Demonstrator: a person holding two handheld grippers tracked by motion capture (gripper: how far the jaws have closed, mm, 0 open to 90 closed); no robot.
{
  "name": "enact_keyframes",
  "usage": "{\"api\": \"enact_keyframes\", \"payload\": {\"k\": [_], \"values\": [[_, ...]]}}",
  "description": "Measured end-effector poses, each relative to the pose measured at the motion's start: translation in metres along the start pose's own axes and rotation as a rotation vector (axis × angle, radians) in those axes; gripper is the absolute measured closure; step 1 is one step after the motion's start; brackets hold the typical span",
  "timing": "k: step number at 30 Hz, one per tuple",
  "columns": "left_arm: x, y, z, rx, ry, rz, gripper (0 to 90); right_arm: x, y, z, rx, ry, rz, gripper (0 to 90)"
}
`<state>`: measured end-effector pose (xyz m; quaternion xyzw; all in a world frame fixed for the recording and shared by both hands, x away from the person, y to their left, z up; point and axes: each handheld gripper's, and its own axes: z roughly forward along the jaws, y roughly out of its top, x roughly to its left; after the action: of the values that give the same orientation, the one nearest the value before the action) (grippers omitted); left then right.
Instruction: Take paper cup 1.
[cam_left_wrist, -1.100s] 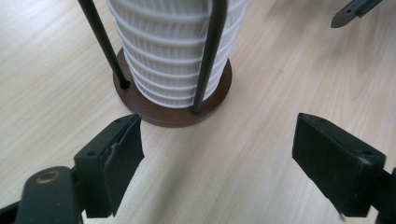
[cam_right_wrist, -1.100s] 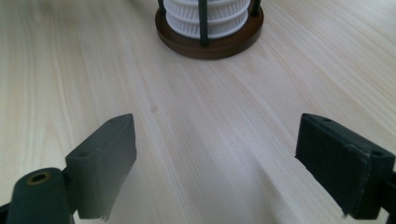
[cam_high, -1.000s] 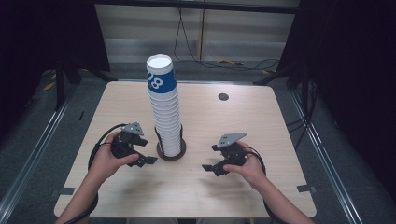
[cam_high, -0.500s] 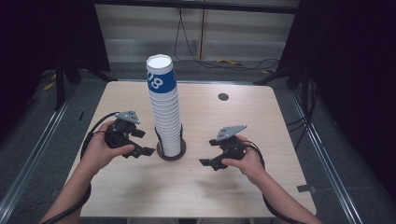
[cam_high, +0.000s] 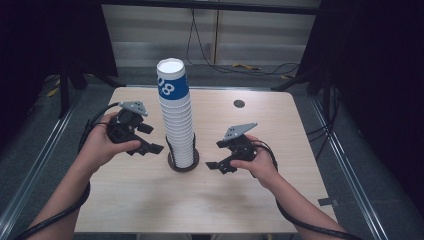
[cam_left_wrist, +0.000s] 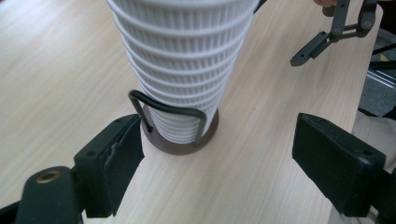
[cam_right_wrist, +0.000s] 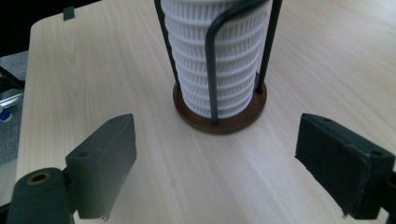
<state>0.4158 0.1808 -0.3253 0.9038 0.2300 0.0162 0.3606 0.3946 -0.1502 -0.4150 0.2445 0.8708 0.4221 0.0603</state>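
Cup stack (cam_left_wrist: 184, 70) top cut off

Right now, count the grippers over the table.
2: the left gripper left of the cup stack, the right gripper on its right, both open.

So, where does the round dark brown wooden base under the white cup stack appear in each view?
High view: round dark brown wooden base, centre, between both tongs.
Left gripper view: centre, left of middle.
Right gripper view: upper centre.
Shared landmark: black wire cage around the tall white ribbed cup stack.

cup stack (cam_high: 176, 117) in holder (cam_high: 183, 161), table (cam_high: 280, 130) centre; left gripper (cam_high: 145, 142) left; right gripper (cam_high: 217, 161) right
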Motion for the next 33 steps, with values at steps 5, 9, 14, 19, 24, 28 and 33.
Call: {"api": "enact_keyframes", "payload": {"k": [5,9,14,19,24,28,33], "values": [[0.001,0.011,-0.01,-0.021,0.004,0.003,16.1,0.0,0.015,-0.003,-0.013,0.012,-0.001,11.7],[0.001,0.03,-0.022,-0.028,0.012,0.025,16.0,-0.003,0.034,-0.004,-0.036,0.023,0.006,11.7],[0.002,0.044,-0.028,-0.033,0.022,0.035,16.1,-0.003,0.043,-0.004,-0.035,0.031,-0.001,11.6],[0.004,0.058,-0.034,-0.025,0.034,0.048,15.9,-0.003,0.059,-0.01,-0.027,0.032,-0.025,11.6],[0.007,0.071,-0.041,-0.043,0.039,0.042,15.8,-0.003,0.079,-0.015,-0.035,0.027,-0.044,11.4],[0.007,0.084,-0.043,-0.052,0.043,0.033,15.9,-0.004,0.094,-0.015,-0.044,0.039,-0.043,11.3],[0.006,0.099,-0.044,-0.06,0.044,0.054,15.8,-0.006,0.111,-0.017,-0.068,0.033,-0.049,11.3]]}}
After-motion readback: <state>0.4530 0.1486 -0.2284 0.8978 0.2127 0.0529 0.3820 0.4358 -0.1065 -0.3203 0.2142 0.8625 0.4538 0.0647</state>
